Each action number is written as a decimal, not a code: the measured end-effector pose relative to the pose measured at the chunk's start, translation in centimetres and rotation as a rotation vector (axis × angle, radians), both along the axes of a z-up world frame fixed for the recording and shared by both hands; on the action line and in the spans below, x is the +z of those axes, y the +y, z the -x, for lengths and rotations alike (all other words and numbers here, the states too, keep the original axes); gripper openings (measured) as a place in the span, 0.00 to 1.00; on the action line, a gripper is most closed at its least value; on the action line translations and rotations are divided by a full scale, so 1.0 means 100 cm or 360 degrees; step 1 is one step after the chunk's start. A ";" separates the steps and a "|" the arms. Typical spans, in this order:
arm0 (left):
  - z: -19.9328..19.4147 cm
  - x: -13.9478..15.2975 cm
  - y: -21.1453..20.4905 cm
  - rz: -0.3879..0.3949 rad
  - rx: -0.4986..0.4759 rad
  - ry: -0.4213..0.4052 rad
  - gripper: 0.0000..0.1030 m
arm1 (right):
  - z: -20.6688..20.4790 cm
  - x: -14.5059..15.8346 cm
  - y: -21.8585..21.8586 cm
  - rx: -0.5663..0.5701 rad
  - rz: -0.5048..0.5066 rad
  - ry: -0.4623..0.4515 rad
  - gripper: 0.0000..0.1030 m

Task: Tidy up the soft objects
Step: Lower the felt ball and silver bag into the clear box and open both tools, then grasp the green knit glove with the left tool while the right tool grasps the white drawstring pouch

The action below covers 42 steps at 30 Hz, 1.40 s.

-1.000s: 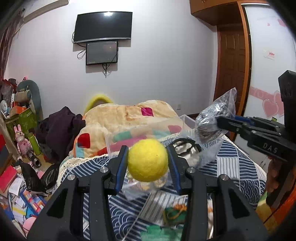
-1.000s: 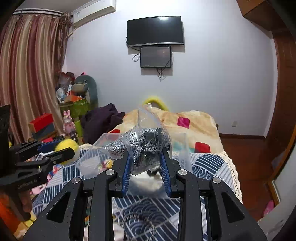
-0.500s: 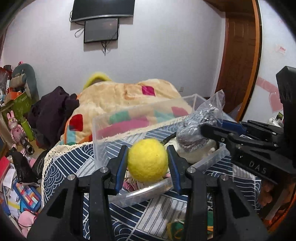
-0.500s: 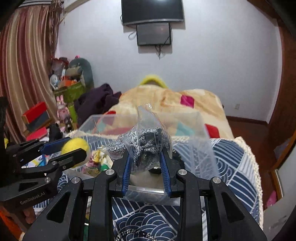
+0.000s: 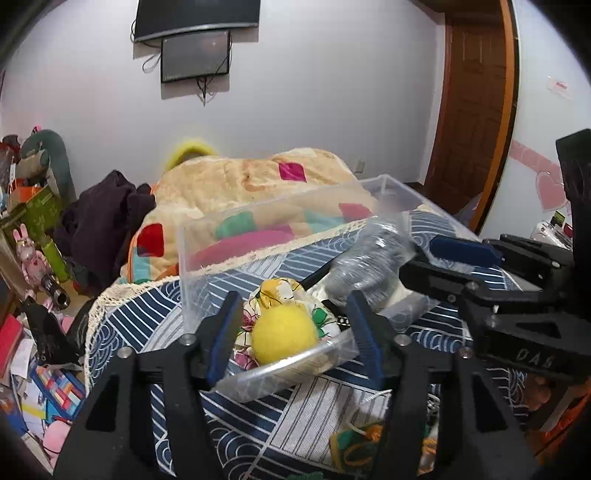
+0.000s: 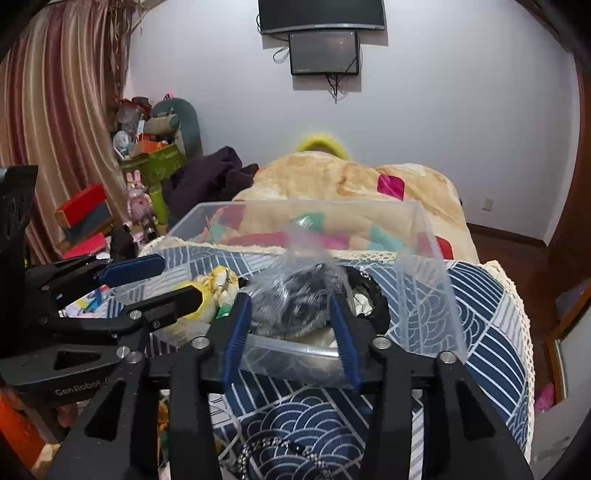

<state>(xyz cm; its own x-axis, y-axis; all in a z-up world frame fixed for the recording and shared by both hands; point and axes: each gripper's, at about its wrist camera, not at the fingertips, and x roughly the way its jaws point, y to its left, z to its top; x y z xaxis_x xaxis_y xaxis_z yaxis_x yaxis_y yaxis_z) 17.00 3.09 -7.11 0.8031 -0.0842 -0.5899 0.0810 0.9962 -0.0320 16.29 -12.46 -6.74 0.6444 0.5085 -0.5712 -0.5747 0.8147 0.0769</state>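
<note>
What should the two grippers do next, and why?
Probably lift both clear of the clear plastic bin. The left gripper is open with the yellow ball lying loose inside; the right gripper is open around the bagged grey item.

Fuzzy felt ball [image 5: 284,334]; clear glossy plastic bin [image 5: 295,206]; crinkly plastic bag [image 6: 295,291].

Wall: curved TV [image 6: 321,16], smaller screen [image 6: 324,52] just below it, cables hanging under. Bed: blue-and-white patterned cover [image 5: 258,417], beige blanket [image 5: 255,181] with coloured patches behind. Dark clothes [image 5: 103,218] heaped left of blanket. Striped curtain [image 6: 55,110] far left. Pink rabbit toy [image 6: 136,195] near green box [image 6: 162,166]. Wooden door [image 5: 469,110] right.
</note>
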 end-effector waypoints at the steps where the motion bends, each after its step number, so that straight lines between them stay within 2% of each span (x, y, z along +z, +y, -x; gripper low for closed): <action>1: 0.004 0.004 0.000 -0.0005 -0.0004 -0.0015 0.59 | 0.002 0.005 -0.002 -0.0002 -0.0009 -0.0019 0.45; 5: 0.026 0.022 -0.004 -0.0035 -0.0017 -0.0096 0.66 | 0.015 0.025 -0.013 -0.0002 -0.0050 -0.0094 0.48; 7: 0.038 0.030 -0.006 -0.0056 -0.0017 -0.0143 0.71 | 0.023 0.034 -0.020 -0.0003 -0.0086 -0.0141 0.59; 8: 0.047 0.034 -0.007 -0.0074 -0.0019 -0.0176 0.75 | 0.028 0.038 -0.022 -0.0004 -0.0102 -0.0167 0.60; 10: 0.061 0.040 -0.008 -0.0090 -0.0016 -0.0221 0.76 | 0.039 0.044 -0.024 0.0014 -0.0109 -0.0208 0.60; 13: 0.075 0.043 -0.007 -0.0092 -0.0009 -0.0229 0.77 | 0.053 0.046 -0.024 0.0044 -0.0089 -0.0239 0.60; 17: 0.091 0.038 -0.003 -0.0059 0.0026 -0.0213 0.90 | 0.066 0.034 -0.022 0.0093 -0.0053 -0.0214 0.63; 22: 0.109 0.015 -0.001 -0.0065 0.0027 -0.0106 0.90 | 0.078 0.004 -0.015 0.0161 0.0019 -0.0091 0.66; 29: 0.120 -0.035 -0.004 -0.0002 0.0010 0.0153 0.90 | 0.083 -0.049 -0.008 0.0239 0.0102 0.0165 0.66; 35: 0.125 -0.070 -0.006 0.0034 0.0040 0.0290 0.90 | 0.081 -0.069 -0.003 0.0250 0.0140 0.0252 0.66; 36: 0.125 -0.073 -0.006 0.0051 0.0043 0.0297 0.90 | 0.081 -0.071 -0.003 0.0259 0.0135 0.0258 0.63; 37: 0.125 -0.076 -0.006 0.0065 0.0047 0.0305 0.89 | 0.083 -0.071 -0.003 0.0267 0.0127 0.0261 0.55; 38: 0.126 -0.078 -0.006 0.0077 0.0052 0.0307 0.85 | 0.084 -0.072 -0.004 0.0277 0.0117 0.0268 0.51; 40: 0.127 -0.082 -0.007 0.0085 0.0056 0.0314 0.74 | 0.088 -0.072 -0.005 0.0305 0.0087 0.0285 0.35; 42: 0.128 -0.083 -0.005 0.0116 0.0041 0.0322 0.67 | 0.092 -0.069 -0.005 0.0306 0.0084 0.0273 0.30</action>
